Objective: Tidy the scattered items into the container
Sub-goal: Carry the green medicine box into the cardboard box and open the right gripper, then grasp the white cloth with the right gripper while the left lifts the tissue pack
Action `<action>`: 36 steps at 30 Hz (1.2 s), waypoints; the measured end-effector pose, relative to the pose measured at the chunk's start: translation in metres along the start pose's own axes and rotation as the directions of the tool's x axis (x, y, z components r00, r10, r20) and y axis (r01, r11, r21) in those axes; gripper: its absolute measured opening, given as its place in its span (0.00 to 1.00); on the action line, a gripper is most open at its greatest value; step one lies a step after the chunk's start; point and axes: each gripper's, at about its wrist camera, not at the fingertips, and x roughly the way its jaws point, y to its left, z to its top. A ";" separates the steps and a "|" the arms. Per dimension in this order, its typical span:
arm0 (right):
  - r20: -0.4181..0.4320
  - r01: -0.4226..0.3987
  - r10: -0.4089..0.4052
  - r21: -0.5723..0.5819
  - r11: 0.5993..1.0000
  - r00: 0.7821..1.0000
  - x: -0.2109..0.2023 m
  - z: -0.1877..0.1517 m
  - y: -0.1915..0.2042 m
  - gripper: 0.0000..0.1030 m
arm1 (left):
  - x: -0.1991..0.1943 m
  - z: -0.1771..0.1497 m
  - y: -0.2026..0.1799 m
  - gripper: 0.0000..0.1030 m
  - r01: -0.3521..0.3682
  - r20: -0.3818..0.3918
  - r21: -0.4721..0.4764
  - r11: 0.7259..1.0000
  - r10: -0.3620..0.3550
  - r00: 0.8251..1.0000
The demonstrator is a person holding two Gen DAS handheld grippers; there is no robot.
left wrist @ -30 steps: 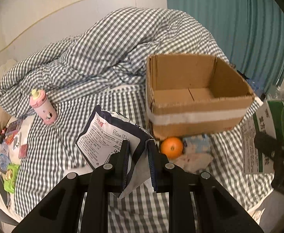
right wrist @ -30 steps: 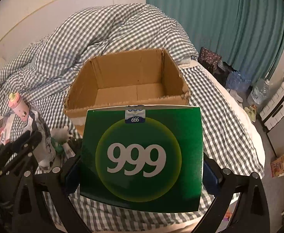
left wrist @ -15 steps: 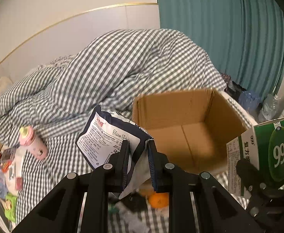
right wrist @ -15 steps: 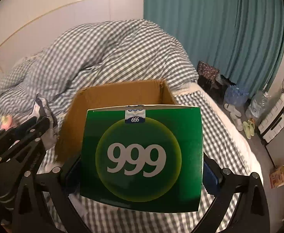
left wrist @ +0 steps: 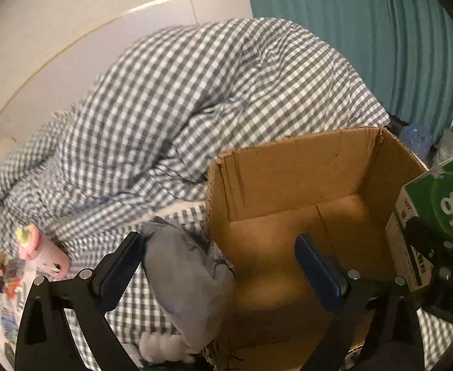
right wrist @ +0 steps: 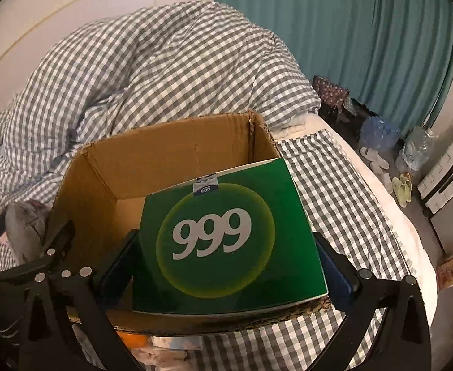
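Observation:
An open cardboard box (left wrist: 291,167) (right wrist: 177,151) stands on the checked bed. My left gripper (left wrist: 220,266) is open above the box's near left corner. The tissue pack (left wrist: 192,281), blurred and grey, hangs loose between the jaws over the box's left wall; it also shows in the right wrist view (right wrist: 22,225). My right gripper (right wrist: 226,262) is open around the green "999" box (right wrist: 226,235), which tilts into the cardboard box and rests on its near rim. The green box shows at the right edge of the left wrist view (left wrist: 437,210).
A pink bottle (left wrist: 40,253) and small packets (left wrist: 6,278) lie on the bed at left. A heaped checked duvet (left wrist: 211,92) lies behind the box. An orange (right wrist: 130,340) sits below the box front. Floor clutter and water bottles (right wrist: 412,151) stand right of the bed.
Both grippers moved forward over the box and opened. The tissue pack slipped from the left jaws. The green box tipped forward out of the right jaws' grip into the box.

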 end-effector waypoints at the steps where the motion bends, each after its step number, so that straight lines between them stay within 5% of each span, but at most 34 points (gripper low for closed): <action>1: 0.004 0.004 -0.004 -0.004 1.000 1.000 -0.003 -0.001 0.001 1.00 | 0.001 -0.001 0.000 0.97 -0.005 0.000 0.005 1.000 0.005 1.000; 6: 0.045 0.009 -0.008 -0.013 1.000 0.999 -0.022 -0.003 0.002 1.00 | -0.006 -0.006 0.003 0.97 -0.003 -0.003 0.016 1.000 0.003 1.000; 21: 0.209 -0.158 0.136 0.091 0.983 0.968 -0.109 -0.014 -0.051 1.00 | -0.086 -0.013 0.040 1.00 0.074 0.095 -0.055 0.996 -0.068 0.993; 29: 0.155 -0.191 0.175 0.093 0.977 0.972 -0.112 -0.060 -0.056 1.00 | -0.090 -0.060 0.074 1.00 0.051 0.043 -0.103 0.993 -0.047 0.998; 36: 0.001 -0.174 0.175 0.060 0.983 0.985 -0.060 -0.129 -0.027 1.00 | -0.067 -0.138 0.089 1.00 0.073 -0.060 -0.139 0.988 -0.082 0.995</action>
